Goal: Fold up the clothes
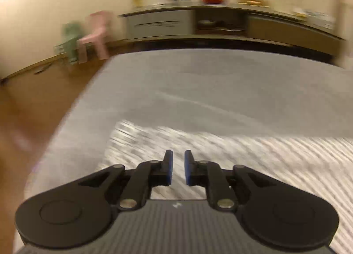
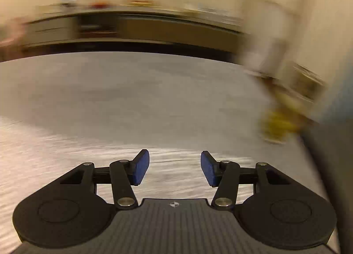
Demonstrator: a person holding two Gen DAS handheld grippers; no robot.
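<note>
blurred striped garment (image 1: 220, 143) under grippers

Open grey bed (image 1: 220, 90) stretches ahead of both grippers, its far half bare; a striped cloth (image 1: 242, 154) covers the near part. A long sideboard (image 1: 220, 24) blocks the far end, a pink chair (image 1: 94, 35) stands on the floor to the left.

Grey bed (image 1: 198, 81) carries a striped garment (image 1: 242, 154).
</note>
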